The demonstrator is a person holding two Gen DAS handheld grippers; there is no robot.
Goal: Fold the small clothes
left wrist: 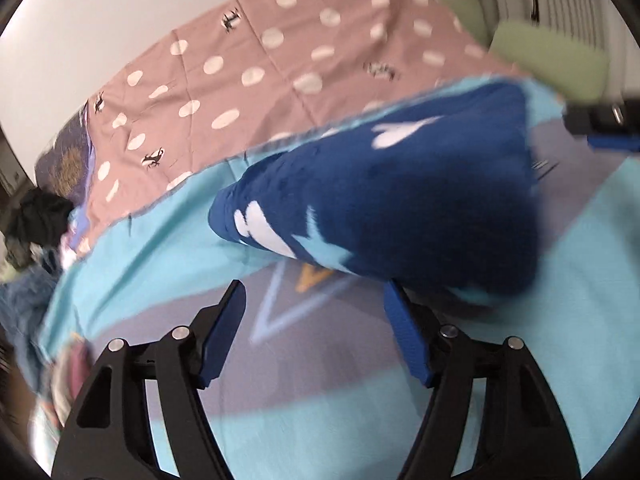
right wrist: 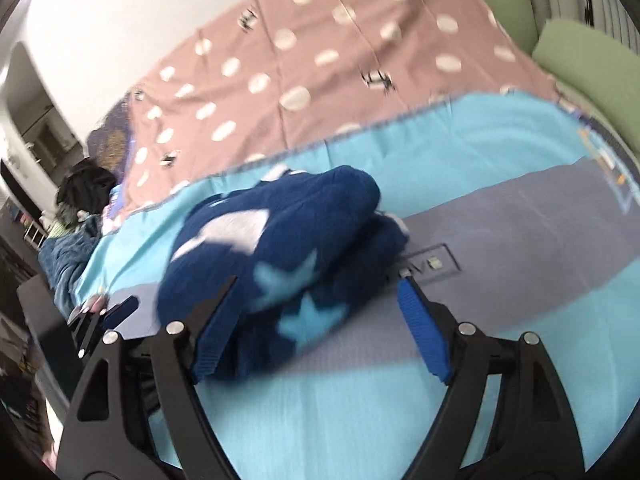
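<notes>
A dark blue fleece garment point(left wrist: 392, 200) with white and pale blue stars lies bunched on a light blue and grey cloth point(left wrist: 320, 420). In the left wrist view my left gripper point(left wrist: 313, 285) stands open just in front of it; the right fingertip reaches the garment's near edge and nothing is between the pads. In the right wrist view the same garment point(right wrist: 280, 256) lies partly between the fingers of my right gripper point(right wrist: 318, 280), which is open; its left finger is against the fleece and its right finger stands apart. Each gripper shows at the edge of the other's view. Both pictures are blurred.
Behind the blue cloth point(right wrist: 360, 420) lies a pink sheet with white dots point(left wrist: 280, 64). Green cushions point(right wrist: 588, 60) sit at the far right. A dark pile of clothes point(right wrist: 86, 190) lies at the far left, by a white wall point(left wrist: 120, 0).
</notes>
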